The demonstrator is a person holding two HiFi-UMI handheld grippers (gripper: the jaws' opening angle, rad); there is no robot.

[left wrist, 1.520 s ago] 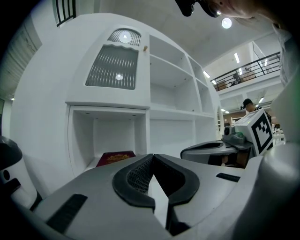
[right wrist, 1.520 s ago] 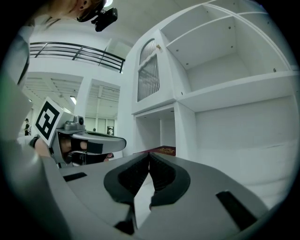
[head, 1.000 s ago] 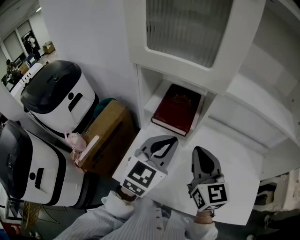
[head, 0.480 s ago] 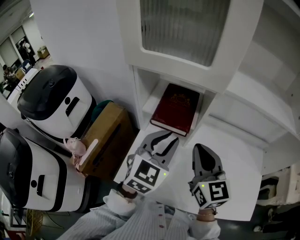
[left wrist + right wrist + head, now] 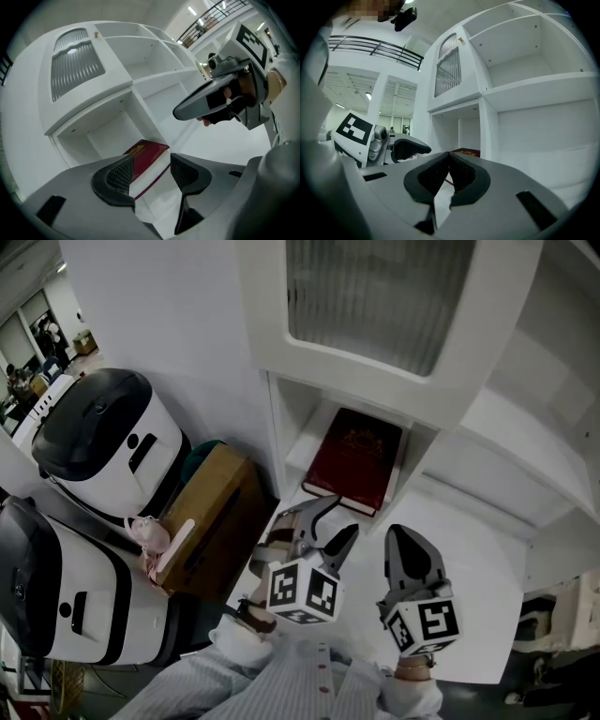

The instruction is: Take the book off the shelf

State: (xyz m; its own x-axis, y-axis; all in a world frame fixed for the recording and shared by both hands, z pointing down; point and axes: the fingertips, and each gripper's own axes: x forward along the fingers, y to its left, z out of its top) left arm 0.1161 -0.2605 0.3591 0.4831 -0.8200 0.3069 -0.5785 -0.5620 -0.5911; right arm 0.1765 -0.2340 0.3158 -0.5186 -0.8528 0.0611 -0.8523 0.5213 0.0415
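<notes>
A dark red book (image 5: 354,457) with a gold emblem lies flat in a low compartment of the white shelf unit (image 5: 281,418), its near end sticking out over the edge. My left gripper (image 5: 337,518) hovers just in front of the book's near end. Its jaws are opening and nothing is between them. In the left gripper view the book (image 5: 147,152) shows beyond the gap of the left gripper (image 5: 152,173). My right gripper (image 5: 405,545) stays to the right over the white ledge, shut and empty. In the right gripper view, the right gripper (image 5: 449,161) has its pads touching and the book (image 5: 465,152) lies ahead.
Two white machines with black lids (image 5: 103,437) (image 5: 47,587) stand at the left, with a brown cardboard box (image 5: 211,507) beside the shelf. A ribbed glass door (image 5: 375,296) hangs above the book's compartment. The white ledge (image 5: 469,587) stretches to the right.
The left gripper's jaws have gone from shut to apart, and that gripper has turned a little toward the book. The right gripper has stayed in place.
</notes>
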